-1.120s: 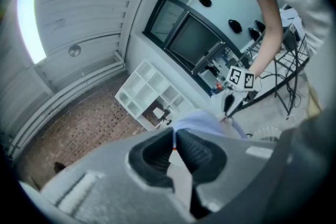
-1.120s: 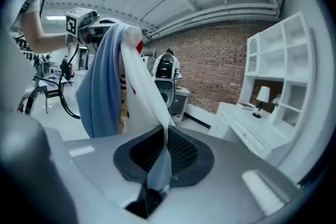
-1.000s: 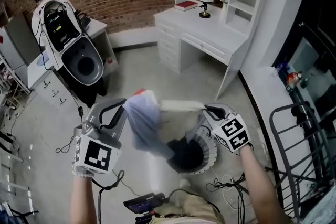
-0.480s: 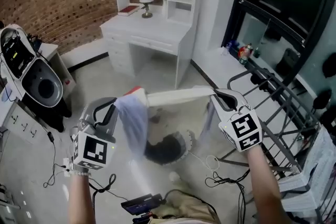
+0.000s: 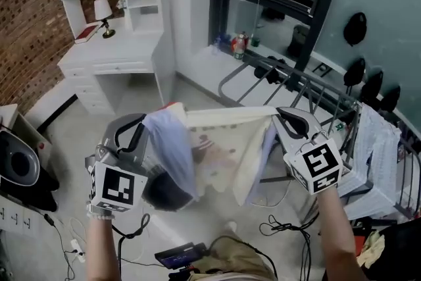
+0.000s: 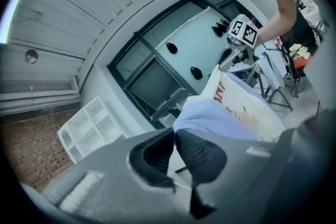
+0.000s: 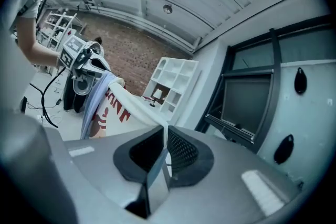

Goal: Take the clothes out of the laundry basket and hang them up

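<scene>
The cream cloth garment with red print and pale blue parts (image 5: 220, 145) hangs stretched in the air between the 2 grippers. The left gripper (image 5: 146, 127) has its jaws pinched shut on 1 top edge. The right gripper (image 5: 281, 116) is clamped on the other. The dark round laundry basket (image 5: 164, 193) sits on the floor beneath, and the grey metal drying rack (image 5: 299, 80) stands just beyond.

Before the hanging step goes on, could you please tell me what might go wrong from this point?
The left gripper and right gripper each pinch only a thin edge of the shirt, so it could slip free and drop. Its loose lower part hangs near the drying rack and may snag on a bar. Cables lie on the floor near the person: a trip hazard.
</scene>
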A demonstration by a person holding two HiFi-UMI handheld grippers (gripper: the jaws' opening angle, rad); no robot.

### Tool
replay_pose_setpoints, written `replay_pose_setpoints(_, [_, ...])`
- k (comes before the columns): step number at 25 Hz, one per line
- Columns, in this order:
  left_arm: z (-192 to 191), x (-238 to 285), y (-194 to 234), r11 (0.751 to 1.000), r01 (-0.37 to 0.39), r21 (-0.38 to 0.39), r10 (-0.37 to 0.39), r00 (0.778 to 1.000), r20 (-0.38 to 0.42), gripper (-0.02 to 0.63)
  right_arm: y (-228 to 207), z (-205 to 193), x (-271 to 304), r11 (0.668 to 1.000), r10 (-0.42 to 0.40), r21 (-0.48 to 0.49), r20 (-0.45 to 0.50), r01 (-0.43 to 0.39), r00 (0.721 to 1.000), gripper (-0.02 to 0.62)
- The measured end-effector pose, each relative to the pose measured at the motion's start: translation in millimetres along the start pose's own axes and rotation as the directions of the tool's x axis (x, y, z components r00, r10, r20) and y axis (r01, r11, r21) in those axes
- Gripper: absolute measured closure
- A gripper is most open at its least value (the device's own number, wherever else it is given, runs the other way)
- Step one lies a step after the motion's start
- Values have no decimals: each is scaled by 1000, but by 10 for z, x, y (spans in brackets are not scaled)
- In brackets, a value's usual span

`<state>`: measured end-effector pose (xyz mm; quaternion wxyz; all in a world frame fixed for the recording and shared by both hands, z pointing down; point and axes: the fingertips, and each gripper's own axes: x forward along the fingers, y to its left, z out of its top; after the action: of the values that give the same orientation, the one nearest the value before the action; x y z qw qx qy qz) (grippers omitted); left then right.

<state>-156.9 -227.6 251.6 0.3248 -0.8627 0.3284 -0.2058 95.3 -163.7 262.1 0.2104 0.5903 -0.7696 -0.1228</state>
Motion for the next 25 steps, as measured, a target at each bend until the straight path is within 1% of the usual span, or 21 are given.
replay_pose_setpoints(4, [486,616,-272,996,77,42,-80,993,83,597,-579,-282,-415,995,-96,-11,-35,95,995,571])
replay_pose_setpoints(7, [821,1061,-477,990,128,56,-135,981,140,597,-974,-473,-686,987,-162,-3,-61,162,985,571])
replay_pose_setpoints(11, [1186,1581,-743,982,180,64,-189,962,196,598,-1368,-739,-999,971,-238,16,-88,240,967,571])
replay_pose_setpoints(14, [1433,1970,-913,976,205,72,-216,950,224,598,-1673,-908,-1169,957,-288,7,-88,290,954,571])
replay_pose_setpoints(17, [1681,2339,-1015,974,208,86,-224,942,251,598,-2020,-1015,-1276,937,-348,-10,-91,349,933,571])
replay_pose_setpoints(21, [1970,2768,-1173,970,220,104,-240,934,265,598,-2372,-1255,-1364,920,-388,9,-127,392,913,571])
replay_pose_setpoints(25, [2156,3172,-1333,962,254,102,-273,920,280,598,-2654,-1476,-1405,899,-431,7,-166,438,887,571])
